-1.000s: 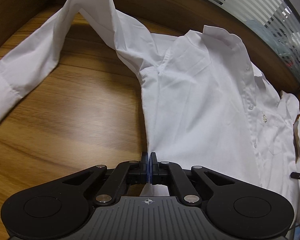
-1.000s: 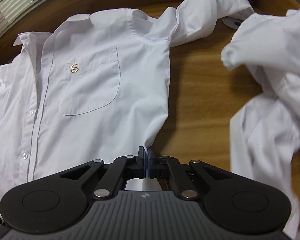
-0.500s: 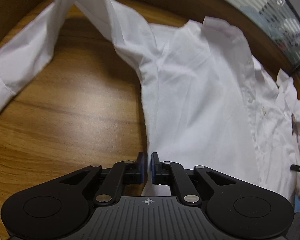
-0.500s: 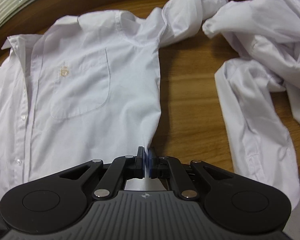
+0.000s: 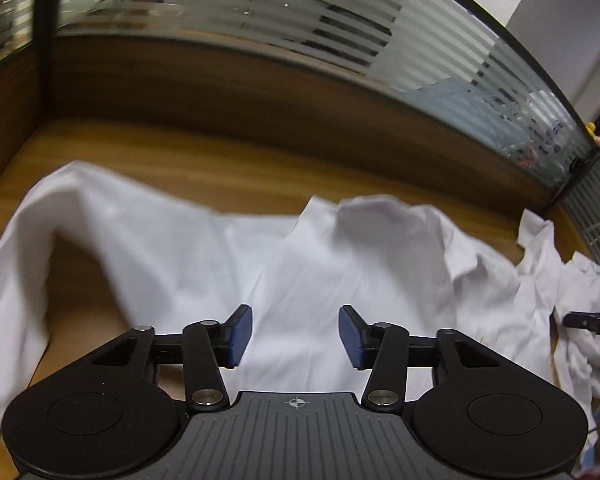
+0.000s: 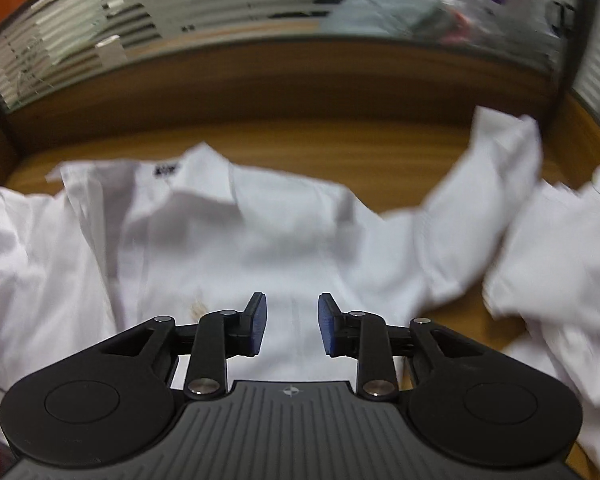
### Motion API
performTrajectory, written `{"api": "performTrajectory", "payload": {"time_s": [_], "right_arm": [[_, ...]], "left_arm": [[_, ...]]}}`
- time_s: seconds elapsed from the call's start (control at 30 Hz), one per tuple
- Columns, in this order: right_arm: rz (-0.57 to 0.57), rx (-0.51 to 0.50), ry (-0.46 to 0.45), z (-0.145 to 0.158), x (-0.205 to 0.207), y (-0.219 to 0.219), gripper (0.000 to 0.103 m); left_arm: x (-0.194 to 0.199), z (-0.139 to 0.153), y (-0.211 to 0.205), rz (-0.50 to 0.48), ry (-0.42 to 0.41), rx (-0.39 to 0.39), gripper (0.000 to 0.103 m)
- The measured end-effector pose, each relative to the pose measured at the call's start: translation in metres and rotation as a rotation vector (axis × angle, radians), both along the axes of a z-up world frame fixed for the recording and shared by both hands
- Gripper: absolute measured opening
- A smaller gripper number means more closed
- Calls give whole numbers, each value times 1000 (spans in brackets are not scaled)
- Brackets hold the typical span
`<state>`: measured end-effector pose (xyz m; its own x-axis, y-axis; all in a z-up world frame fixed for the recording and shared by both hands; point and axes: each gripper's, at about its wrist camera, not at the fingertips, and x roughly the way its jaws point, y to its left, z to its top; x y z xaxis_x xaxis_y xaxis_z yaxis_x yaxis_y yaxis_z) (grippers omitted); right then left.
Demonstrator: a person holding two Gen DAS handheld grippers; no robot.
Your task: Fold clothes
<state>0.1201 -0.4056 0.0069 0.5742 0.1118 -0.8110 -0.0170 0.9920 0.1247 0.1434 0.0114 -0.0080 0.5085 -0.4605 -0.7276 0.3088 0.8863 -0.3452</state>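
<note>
Below my left gripper [image 5: 295, 336], at six o'clock, one white shirt [image 5: 340, 280] lies on the desk [image 5: 220, 160]; the jaws are opening with nothing pinched. I fear its one sleeve [image 5: 40, 240] at nine o'clock stays bunched.

From my right gripper [image 6: 291, 326], jaws likewise opening and empty, a second shirt [image 6: 560, 260] at three o'clock could snag.

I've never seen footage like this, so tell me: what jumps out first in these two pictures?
A white shirt sprawls across the wooden table, collar at the far side. Low in each picture a black gripper with blue pads, left and right, is opening with nothing pinched. More white clothes lie heaped to the right.
</note>
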Motion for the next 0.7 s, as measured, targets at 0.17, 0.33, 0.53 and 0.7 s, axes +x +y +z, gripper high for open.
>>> {"api": "performTrajectory", "payload": {"time_s": [0.17,0.33,0.53,0.7], "right_arm": [[52,78,-4,5,60,23,32],[118,170,11,5,118,57,34],[177,285,83,-5,183,97,39],[193,349,153,-14,226,124,49]], "left_arm": [[36,5,-18,-57,-24,-28,58],[63,0,-21,-35,-38,7,60],[99,-18,1,6,-2,102,60],[124,-32,19,-52,22,204,67]]}}
